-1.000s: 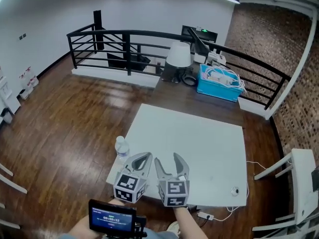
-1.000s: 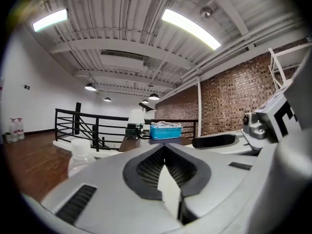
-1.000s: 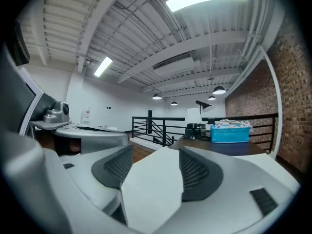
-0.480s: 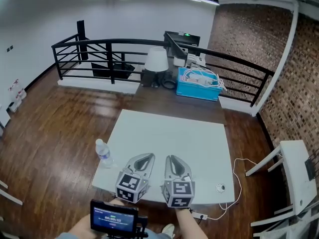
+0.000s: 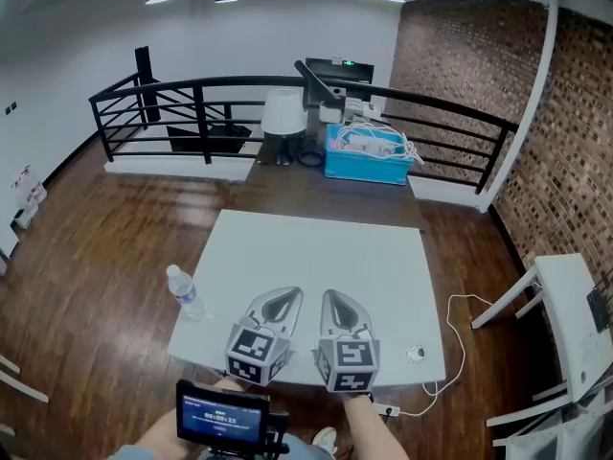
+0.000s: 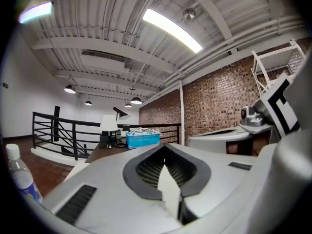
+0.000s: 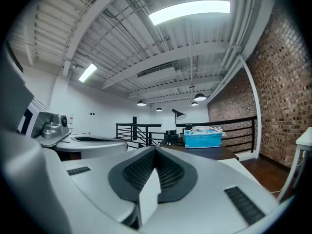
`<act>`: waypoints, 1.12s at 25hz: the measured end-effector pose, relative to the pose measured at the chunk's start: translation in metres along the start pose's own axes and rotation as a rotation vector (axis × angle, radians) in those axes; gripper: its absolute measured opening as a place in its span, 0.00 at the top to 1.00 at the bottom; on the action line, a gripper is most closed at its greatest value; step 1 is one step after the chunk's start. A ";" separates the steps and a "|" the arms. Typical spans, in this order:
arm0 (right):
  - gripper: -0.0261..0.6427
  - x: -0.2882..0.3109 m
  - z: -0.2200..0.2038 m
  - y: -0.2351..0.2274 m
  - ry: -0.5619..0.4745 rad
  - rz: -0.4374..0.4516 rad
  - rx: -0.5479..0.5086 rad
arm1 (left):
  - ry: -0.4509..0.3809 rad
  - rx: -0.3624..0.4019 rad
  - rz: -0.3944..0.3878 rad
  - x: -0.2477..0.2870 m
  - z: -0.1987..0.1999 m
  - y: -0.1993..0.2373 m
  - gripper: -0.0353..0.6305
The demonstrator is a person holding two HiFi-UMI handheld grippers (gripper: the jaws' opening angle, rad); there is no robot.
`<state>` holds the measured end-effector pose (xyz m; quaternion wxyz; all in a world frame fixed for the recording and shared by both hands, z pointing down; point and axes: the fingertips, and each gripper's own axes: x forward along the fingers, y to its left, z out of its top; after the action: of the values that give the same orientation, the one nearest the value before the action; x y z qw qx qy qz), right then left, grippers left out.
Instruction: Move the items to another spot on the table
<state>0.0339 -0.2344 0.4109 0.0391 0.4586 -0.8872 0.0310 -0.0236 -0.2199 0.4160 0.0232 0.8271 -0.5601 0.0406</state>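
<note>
1. The left tool [image 5: 293,294] hovers over the near edge of the surface [image 5: 316,252]. Its jaws are pressed together with nothing between them.
2. The right tool [image 5: 331,297] is just beside it. Its jaws have just been closing and now meet, and they too are empty.
3. The water bottle [image 5: 184,293] stands upright at the surface's left edge, close to the near-left corner. It is where it stood a second ago and apart from both tools.
4. A small round object [image 5: 416,354] on a white cable lies by the near-right corner, untouched.
5. Since the right tool closed on air, no pick-up seems to be under way. A tool would likely have to reopen before reaching left for the bottle.
6. Beyond the far edge, a blue basket [image 5: 362,154] and a lamp [image 5: 283,113] sit on a dark desk [image 5: 316,188]. They are well away from both tools.
</note>
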 end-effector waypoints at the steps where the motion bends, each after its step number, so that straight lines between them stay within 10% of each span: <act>1: 0.95 0.001 0.000 -0.002 -0.001 0.000 0.000 | 0.000 0.001 0.000 0.002 0.001 0.000 0.93; 28: 0.95 0.009 0.001 0.001 -0.003 0.035 0.006 | 0.022 0.024 0.042 -0.002 0.000 0.006 0.93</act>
<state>0.0277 -0.2416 0.4106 0.0358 0.4431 -0.8951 0.0339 -0.0295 -0.2204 0.4162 0.0183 0.8149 -0.5766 0.0569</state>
